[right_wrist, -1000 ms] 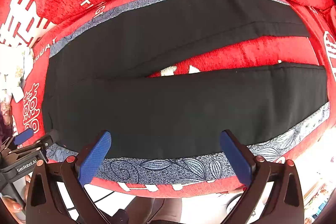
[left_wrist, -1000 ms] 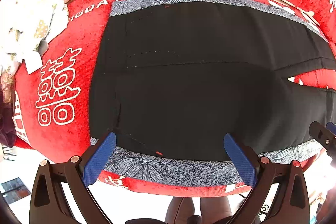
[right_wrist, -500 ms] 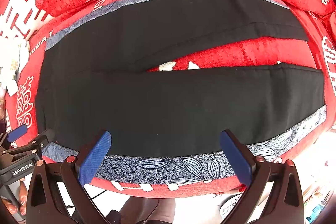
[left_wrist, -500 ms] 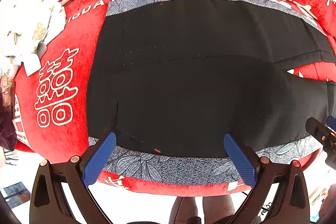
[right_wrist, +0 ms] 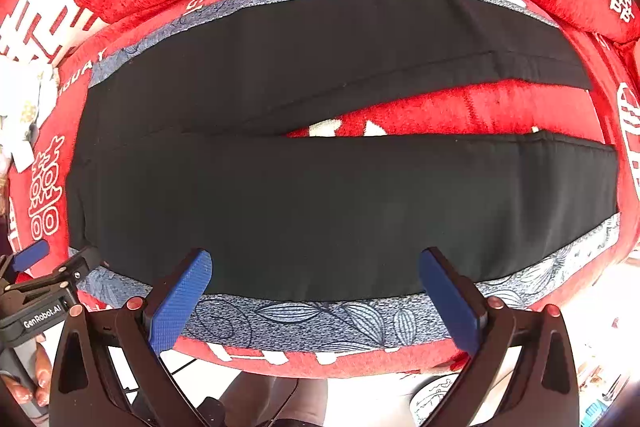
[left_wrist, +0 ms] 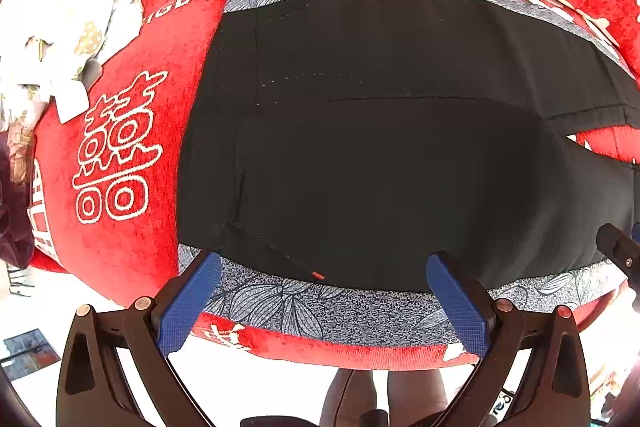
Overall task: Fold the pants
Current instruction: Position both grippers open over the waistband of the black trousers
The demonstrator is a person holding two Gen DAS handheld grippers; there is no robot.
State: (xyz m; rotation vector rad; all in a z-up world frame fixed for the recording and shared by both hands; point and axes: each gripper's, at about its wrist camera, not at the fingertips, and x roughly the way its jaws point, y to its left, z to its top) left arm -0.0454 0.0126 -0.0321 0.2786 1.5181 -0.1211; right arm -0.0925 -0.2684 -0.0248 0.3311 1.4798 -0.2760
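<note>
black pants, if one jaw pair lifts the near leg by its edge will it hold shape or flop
The black pants would likely flop: they lie flat and thin, following the curve of the red cushion. The long near leg would probably sag and trail. They look light, and the plush cover may drag a little. Both the left gripper and right gripper have jaws open, empty.

A red plush sofa seat (right_wrist: 500, 103) with white printed characters carries everything. Directly on it lies a grey cloth (right_wrist: 320, 319) with a leaf pattern, showing as a strip along the near edge and another along the far edge. On that cloth the black pants (right_wrist: 340, 211) lie flat, the two legs spread apart with red seat showing between them. At the seat's left end sits a crumpled white patterned cloth (left_wrist: 60, 39).
</note>
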